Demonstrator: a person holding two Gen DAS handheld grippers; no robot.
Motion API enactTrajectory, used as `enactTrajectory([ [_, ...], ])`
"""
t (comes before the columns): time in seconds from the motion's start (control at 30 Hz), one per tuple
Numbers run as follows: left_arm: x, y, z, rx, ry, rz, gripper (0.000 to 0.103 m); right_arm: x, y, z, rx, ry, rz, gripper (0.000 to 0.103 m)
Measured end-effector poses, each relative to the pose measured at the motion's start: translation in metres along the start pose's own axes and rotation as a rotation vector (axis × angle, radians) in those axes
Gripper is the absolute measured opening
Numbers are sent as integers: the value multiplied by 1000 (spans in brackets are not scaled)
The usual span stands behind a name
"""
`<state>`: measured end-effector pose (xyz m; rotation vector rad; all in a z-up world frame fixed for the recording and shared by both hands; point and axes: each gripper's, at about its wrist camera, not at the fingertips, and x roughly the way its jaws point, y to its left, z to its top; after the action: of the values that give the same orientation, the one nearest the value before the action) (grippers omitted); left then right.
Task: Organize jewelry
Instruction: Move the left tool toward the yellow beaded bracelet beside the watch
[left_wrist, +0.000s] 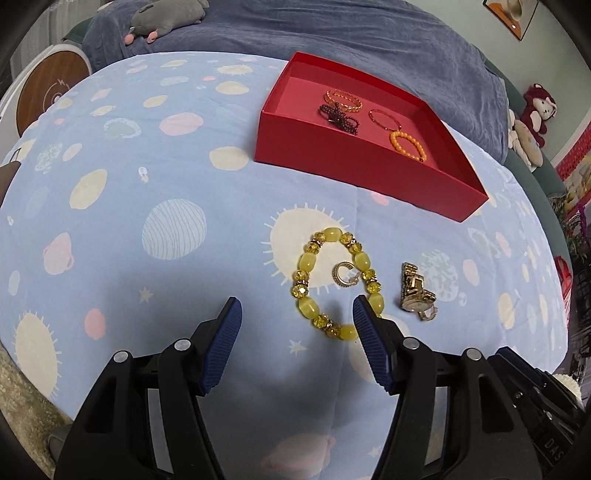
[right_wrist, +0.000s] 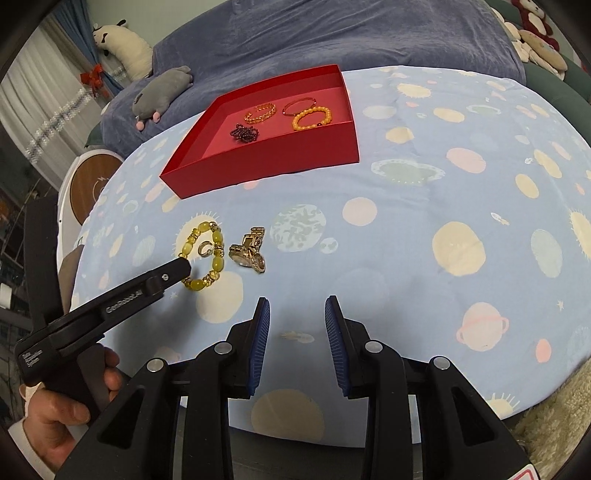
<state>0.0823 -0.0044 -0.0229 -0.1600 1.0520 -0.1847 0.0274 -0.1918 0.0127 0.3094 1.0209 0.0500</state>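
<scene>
The left tool (left_wrist: 297, 308), spread with nothing between its pads, hangs over the near end of the yellow bracelet (left_wrist: 334, 282) on the bed, long axis near-to-far; the right tool (right_wrist: 297, 308), half-spread and also holding nothing, sits farther right.

We've got the left gripper (left_wrist: 297, 310) angled steeply downward, its blue-padded jaws standing wide apart with nothing clamped between them. From the right wrist view we see it side-on, a long black body reaching in, and the left hand (right_wrist: 70, 410) wrapped around its handle, fingers curled on the grip, a pale cuff at the wrist. Our right gripper (right_wrist: 297, 314) tilts down too, jaws parted more narrowly, nothing between the pads.
</scene>
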Motion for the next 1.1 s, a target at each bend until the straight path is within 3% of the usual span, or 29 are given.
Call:
enactTrajectory([
  [0.1,2,-3,1,17,-7,18,58,2,0,-1,-1,5,1,31],
  [0.4,2,-5,-1,62,-28,64,40,4,0,-5,-2,17,-4,31],
  [0.63,-1,0,-4,78,-35,72,10,5,2,-8,-14,22,-7,31],
  [0.9,-13,7,-22,85,-25,41,10,5,7,-10,-26,21,1,31],
  [1.1,-17,11,-28,81,-23,31,10,12,27,-4,-40,25,54,31],
])
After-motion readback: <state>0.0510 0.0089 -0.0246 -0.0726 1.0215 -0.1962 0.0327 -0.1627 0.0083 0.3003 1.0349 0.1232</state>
